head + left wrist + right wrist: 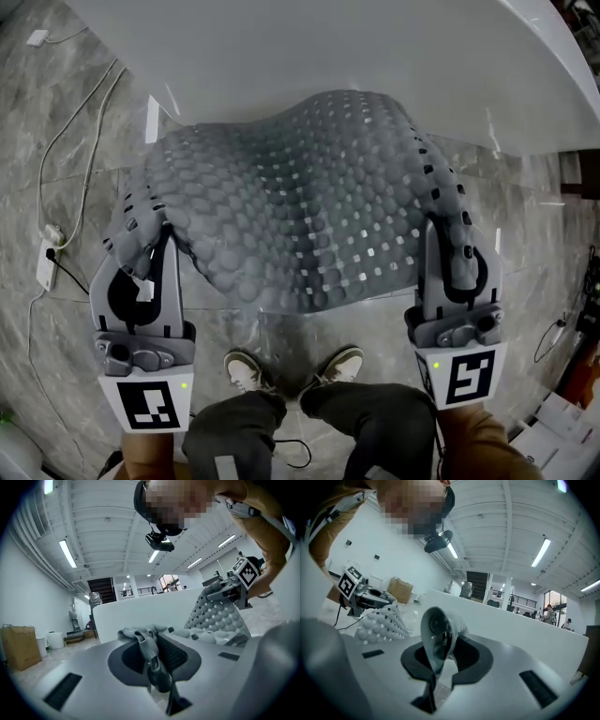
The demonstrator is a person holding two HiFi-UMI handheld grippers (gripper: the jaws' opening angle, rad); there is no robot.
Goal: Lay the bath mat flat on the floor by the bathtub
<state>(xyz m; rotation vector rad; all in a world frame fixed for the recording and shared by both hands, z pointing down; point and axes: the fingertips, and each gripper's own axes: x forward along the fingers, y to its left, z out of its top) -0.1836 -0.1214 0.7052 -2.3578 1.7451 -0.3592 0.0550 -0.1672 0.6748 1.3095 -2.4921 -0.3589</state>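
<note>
Grey bath mat [300, 206], bobbled w/ rows of small holes, is held up by its two near corners & spread btwn both tongs in front of the person. The left tongs [165, 234] are clamped on the near-left corner: in the left gripper view the jaws sit nearly together w/ a crumpled fold of mat pinched btwn them. The right tongs [435, 225] do the same on the near-right corner. The right gripper view shows a curled flap of mat, one hole facing the camera, squeezed in the narrow gap. Both tongs point away from the person, approx level, w/ a marker cube [150, 405] at the rear of each, nearest the head camera. The mat's middle humps up. Its near edge sags in a curve btwn the two grips & hangs clear of the floor [375, 326], which is grey marbled tile. The far edge is over by the white bathtub [356, 56], which fills the top of the head view; can't tell if that edge touches the tub or the floor. Below the mat's near edge are the person's shoes [246, 370], toes toward the tub, w/ dark trousers [234, 427] at the bottom of the frame. At left on the floor, well apart from the mat, lies a white power strip [47, 262]. Each gripper view catches the other tongs across the mat, tub wall behind.
</note>
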